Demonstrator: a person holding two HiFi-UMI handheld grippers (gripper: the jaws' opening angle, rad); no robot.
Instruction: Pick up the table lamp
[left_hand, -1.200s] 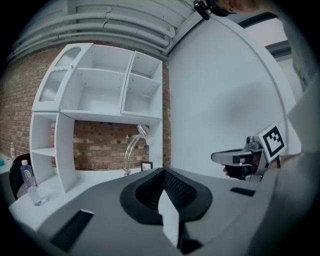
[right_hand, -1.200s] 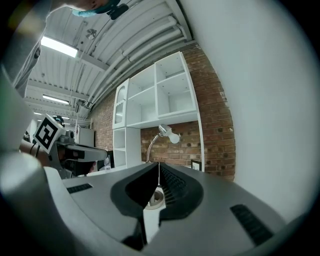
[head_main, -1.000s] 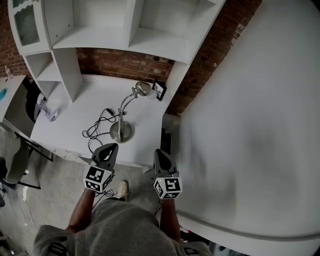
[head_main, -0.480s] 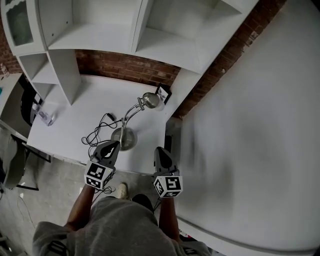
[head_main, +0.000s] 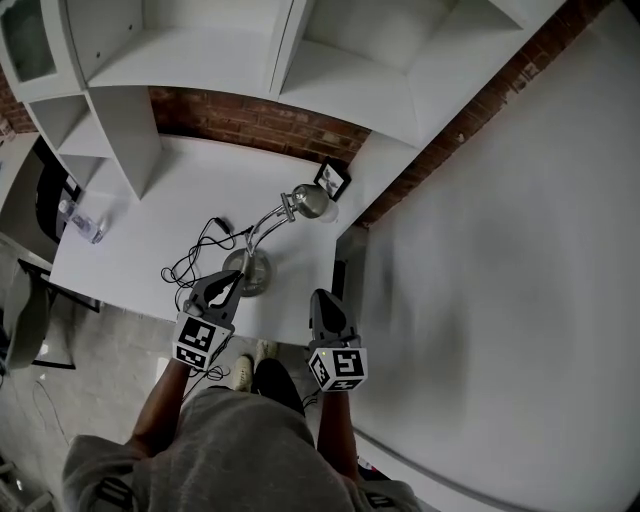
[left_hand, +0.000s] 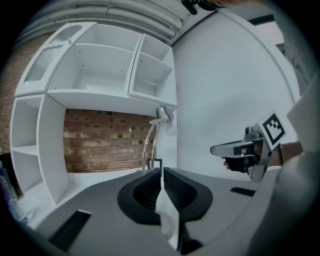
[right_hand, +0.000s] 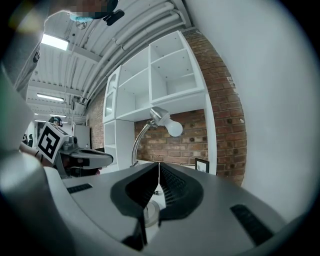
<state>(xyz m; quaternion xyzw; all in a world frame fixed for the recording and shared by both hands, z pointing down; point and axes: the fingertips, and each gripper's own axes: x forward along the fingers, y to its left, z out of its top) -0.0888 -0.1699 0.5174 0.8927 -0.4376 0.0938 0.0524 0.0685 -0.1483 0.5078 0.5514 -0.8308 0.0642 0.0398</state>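
approach step. left gripper (head_main: 225, 290) and right gripper (head_main: 323, 305), fingers together and empty, short of table lamp (head_main: 312, 201) at frame centre. next: open fingers.

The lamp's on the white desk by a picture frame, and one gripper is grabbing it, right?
No gripper grabs it: the gripper views show the left gripper and right gripper shut and empty, the lamp ahead. It is on the white desk by the picture frame.

My head view is dim and flat, the white wall (head_main: 500, 250) smeared with blur. Both gripper views bulge fisheye, black at the corners; a ceiling light (right_hand: 55, 42) glares, my near jaws soft, lamp (right_hand: 161, 117) sharp.
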